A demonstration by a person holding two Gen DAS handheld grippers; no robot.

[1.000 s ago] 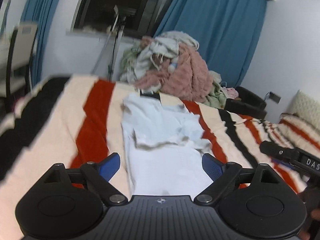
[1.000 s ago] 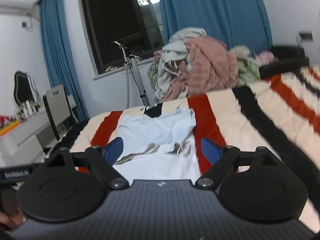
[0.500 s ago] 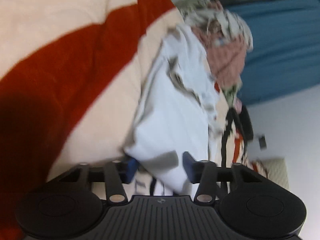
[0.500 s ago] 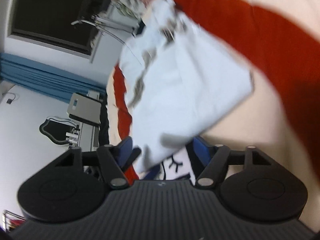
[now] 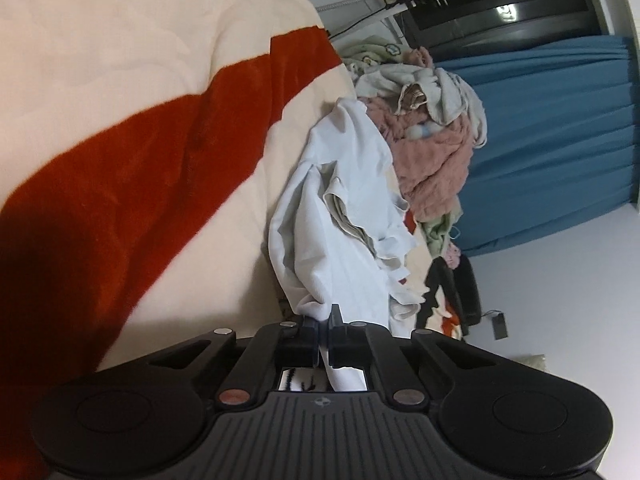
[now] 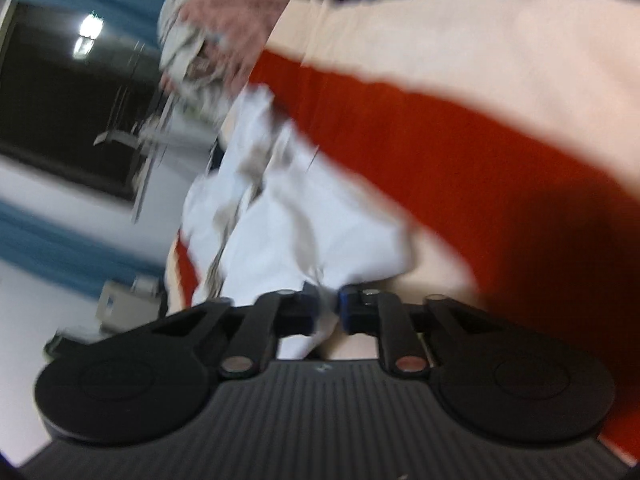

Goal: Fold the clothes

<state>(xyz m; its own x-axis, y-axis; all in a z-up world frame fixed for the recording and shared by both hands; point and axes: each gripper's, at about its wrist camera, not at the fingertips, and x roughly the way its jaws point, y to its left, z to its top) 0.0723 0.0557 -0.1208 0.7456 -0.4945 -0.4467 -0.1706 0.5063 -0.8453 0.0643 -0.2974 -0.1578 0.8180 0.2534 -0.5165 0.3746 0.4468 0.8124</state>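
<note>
Bedroom, striped fleece bed cover (image 5: 168,128) as work surface. Left tool (image 5: 323,334) and right tool (image 6: 328,312) are each clamped on a near corner of the white shirt (image 5: 340,216), probably so the hem can be carried up over the body as one straight edge. Shirt is thin ribbed cotton, rumpled, stretching toward the heaped laundry pile (image 5: 432,128); right view blurred.
</note>
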